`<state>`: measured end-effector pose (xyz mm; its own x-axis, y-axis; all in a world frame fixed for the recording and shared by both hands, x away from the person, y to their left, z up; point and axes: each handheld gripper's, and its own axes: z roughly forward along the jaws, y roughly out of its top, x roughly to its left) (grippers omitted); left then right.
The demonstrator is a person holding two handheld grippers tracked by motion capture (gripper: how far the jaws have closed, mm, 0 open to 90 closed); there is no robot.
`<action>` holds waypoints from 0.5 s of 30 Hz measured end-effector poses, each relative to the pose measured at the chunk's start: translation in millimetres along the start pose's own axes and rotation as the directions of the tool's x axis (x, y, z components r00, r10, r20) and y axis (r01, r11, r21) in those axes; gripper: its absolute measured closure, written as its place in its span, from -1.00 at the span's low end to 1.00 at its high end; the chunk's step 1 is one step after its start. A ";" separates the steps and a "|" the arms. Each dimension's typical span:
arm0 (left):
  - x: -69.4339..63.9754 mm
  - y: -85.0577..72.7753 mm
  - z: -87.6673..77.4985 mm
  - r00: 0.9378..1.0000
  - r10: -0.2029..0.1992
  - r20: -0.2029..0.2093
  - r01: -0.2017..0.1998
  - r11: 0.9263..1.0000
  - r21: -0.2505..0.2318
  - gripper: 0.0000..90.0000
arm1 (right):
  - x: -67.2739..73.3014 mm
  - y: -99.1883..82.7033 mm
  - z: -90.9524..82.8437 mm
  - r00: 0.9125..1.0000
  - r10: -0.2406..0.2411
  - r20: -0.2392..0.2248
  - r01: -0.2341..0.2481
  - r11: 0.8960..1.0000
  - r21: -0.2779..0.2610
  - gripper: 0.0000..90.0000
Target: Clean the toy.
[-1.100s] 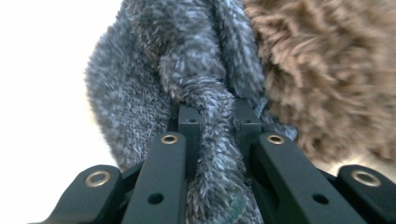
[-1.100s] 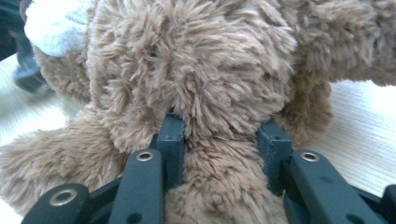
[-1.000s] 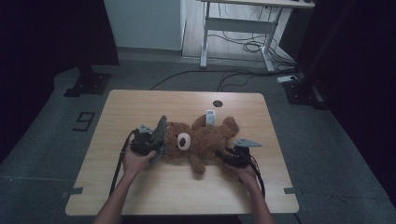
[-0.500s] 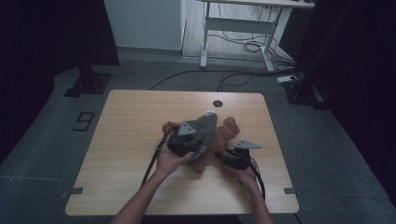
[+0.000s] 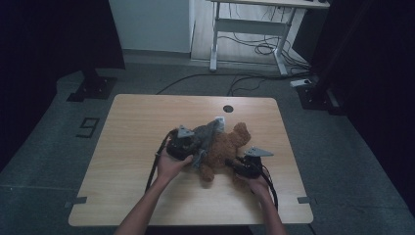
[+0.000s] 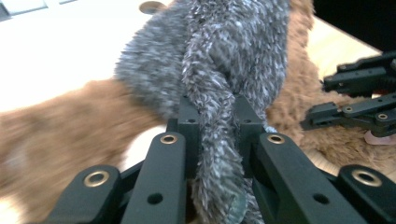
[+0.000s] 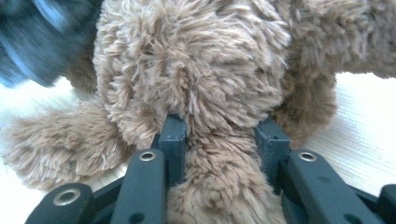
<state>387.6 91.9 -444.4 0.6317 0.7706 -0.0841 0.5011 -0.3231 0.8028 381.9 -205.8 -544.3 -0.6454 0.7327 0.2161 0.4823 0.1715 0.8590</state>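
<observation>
Your left gripper (image 5: 198, 147) is clenched on a grey fuzzy garment (image 5: 208, 134) — in the left gripper view the pile is squeezed thin between the two jaws (image 6: 215, 126). The garment's long axis runs from your jaws at 7 o'clock up toward the white tag (image 5: 219, 121) at 1 o'clock, draped across the brown teddy bear (image 5: 226, 149), which lies mid-table, slightly toward your edge. Your right gripper (image 5: 240, 166) is clamped on a plush limb at the bear's 4 o'clock side; the right gripper view has brown fur bulging between the jaws (image 7: 224, 135), which have just been closing further on it. The left hand is the nearer one to the garment's free length, so judging by this, the next pull is the left's to make, with the right pinning the bear.

Against a second ago: your left gripper sat at the bear's 9 o'clock edge, the bear's face was uncovered, and it is now over the body with the grey cloth across it. The right gripper sits where it was.
</observation>
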 end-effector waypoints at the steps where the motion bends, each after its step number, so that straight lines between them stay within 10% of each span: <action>1: 3.3 -0.4 -6.4 1.000 0.003 -0.017 -0.003 1.000 -0.009 0.74 | -0.3 0.1 0.0 1.000 0.002 -0.001 -0.002 1.000 0.001 0.40; 7: 33.6 -16.2 -23.8 0.992 -0.016 -0.124 0.018 1.000 0.012 0.75 | -0.7 -0.1 -0.1 1.000 0.003 -0.002 -0.003 1.000 0.003 0.40; 11: 56.5 -41.7 -16.0 0.989 -0.130 -0.075 0.131 0.991 0.017 0.75 | -0.4 -0.2 0.1 1.000 0.001 -0.003 -0.001 1.000 0.005 0.40; 15: 62.7 -51.5 -16.2 0.984 -0.149 -0.098 0.152 0.988 0.020 0.75 | -0.4 -0.4 0.1 1.000 0.005 -0.005 -0.005 1.000 0.004 0.40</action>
<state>391.8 165.8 -481.4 0.4892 0.8601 -0.1450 0.6031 -0.2134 0.7686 382.0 -206.0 -544.7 -0.6462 0.7300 0.2226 0.4876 0.1705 0.8562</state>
